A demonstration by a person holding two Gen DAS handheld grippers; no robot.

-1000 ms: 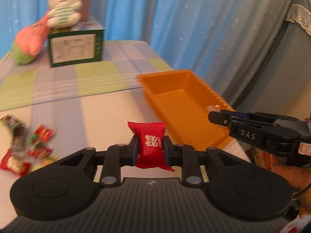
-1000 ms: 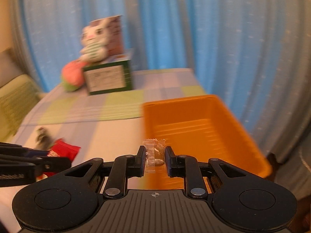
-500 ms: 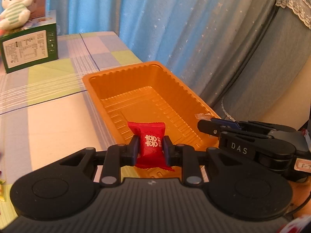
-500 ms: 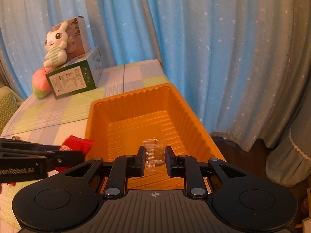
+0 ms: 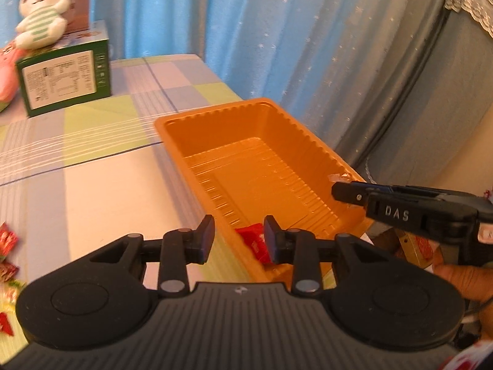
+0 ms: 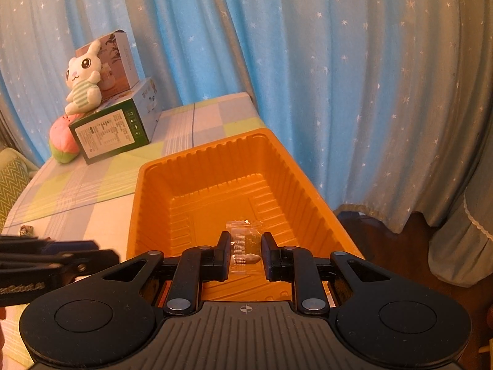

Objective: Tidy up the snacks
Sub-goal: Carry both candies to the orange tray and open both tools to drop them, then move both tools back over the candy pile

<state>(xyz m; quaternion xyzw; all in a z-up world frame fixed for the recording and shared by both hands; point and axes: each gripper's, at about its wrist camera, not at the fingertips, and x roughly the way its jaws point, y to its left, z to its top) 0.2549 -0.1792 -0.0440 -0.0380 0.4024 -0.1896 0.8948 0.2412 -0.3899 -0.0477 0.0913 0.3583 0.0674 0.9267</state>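
Note:
My left gripper (image 5: 238, 239) hangs over the near left corner of the orange tray (image 5: 215, 111), and its jaws are opening. The red wrapped candy (image 5: 254, 242) lies loose below them in the tray, by the right finger, with no pad pressing on it. My right gripper (image 6: 246, 251) is shut on a small clear-wrapped candy (image 6: 245, 242) above the tray's (image 6: 138, 191) near end. In the left wrist view the right gripper (image 5: 346, 189) comes in from the right over the tray's rim. The left gripper (image 6: 92, 256) shows at the left of the right wrist view.
Several loose snacks (image 5: 7, 240) lie on the checked tablecloth at the left. A green box (image 5: 64, 77) with a plush bunny (image 5: 40, 24) on it stands at the back left, beside a pink plush (image 6: 63, 145). Blue curtains hang close behind the tray.
Both grippers have come over the orange tray. The left jaws have spread and the red candy has dropped from between them into the tray. The right gripper still holds the clear candy.

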